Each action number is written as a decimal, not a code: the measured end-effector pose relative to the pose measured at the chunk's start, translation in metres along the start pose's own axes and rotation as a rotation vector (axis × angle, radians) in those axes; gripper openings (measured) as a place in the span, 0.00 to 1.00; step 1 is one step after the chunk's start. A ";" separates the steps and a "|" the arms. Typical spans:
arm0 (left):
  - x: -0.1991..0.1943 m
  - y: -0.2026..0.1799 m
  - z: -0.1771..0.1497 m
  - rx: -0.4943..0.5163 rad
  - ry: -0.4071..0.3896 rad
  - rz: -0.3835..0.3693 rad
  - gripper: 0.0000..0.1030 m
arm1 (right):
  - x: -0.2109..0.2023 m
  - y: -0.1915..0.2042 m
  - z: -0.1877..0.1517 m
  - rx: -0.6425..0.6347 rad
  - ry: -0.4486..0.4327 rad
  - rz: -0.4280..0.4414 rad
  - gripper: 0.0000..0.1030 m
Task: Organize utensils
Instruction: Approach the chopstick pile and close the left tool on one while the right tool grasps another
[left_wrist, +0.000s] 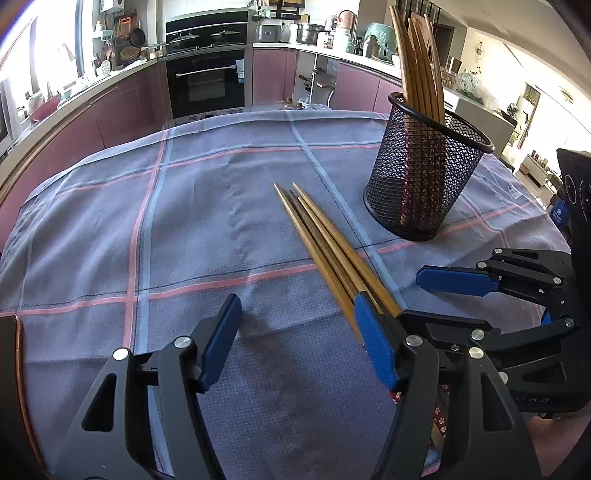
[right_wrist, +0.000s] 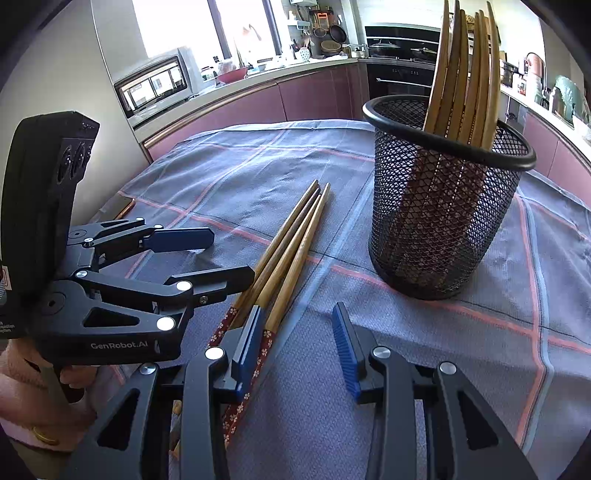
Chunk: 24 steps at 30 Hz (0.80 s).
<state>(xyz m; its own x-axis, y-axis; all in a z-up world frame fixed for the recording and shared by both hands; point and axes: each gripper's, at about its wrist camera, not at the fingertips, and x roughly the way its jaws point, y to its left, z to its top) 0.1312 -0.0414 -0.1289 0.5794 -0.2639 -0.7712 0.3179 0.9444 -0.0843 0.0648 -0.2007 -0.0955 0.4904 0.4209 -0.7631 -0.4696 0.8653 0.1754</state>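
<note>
Several loose wooden chopsticks (left_wrist: 317, 240) (right_wrist: 291, 243) with red patterned ends lie bunched on the checked cloth. A black mesh holder (left_wrist: 428, 177) (right_wrist: 443, 206) stands beside them, with more chopsticks (left_wrist: 417, 62) (right_wrist: 465, 70) upright in it. My left gripper (left_wrist: 297, 336) (right_wrist: 221, 254) is open over bare cloth, its right finger against the bunch. My right gripper (right_wrist: 295, 350) (left_wrist: 424, 299) is open too. Its left finger sits in among the sticks, and one stick runs between the jaws without the pads pressing on it.
The grey-blue cloth (left_wrist: 184, 221) covers the table to its far edge. Pink kitchen cabinets and a black oven (left_wrist: 205, 81) lie beyond. A hand (right_wrist: 44, 402) holds the left gripper's handle at lower left. The cloth to the left of the bunch is bare.
</note>
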 end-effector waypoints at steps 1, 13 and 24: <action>0.001 0.000 0.000 0.000 0.001 0.001 0.61 | 0.000 -0.001 0.000 0.001 0.000 0.000 0.35; 0.004 -0.003 0.002 0.010 0.014 0.001 0.56 | -0.001 0.000 0.001 -0.007 0.000 -0.017 0.34; 0.006 -0.002 0.002 0.015 0.024 0.031 0.43 | 0.002 0.002 0.005 -0.003 -0.002 -0.023 0.34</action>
<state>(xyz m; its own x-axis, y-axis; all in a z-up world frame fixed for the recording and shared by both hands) 0.1359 -0.0453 -0.1324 0.5711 -0.2291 -0.7883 0.3114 0.9490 -0.0502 0.0688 -0.1968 -0.0939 0.5031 0.4012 -0.7654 -0.4602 0.8741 0.1557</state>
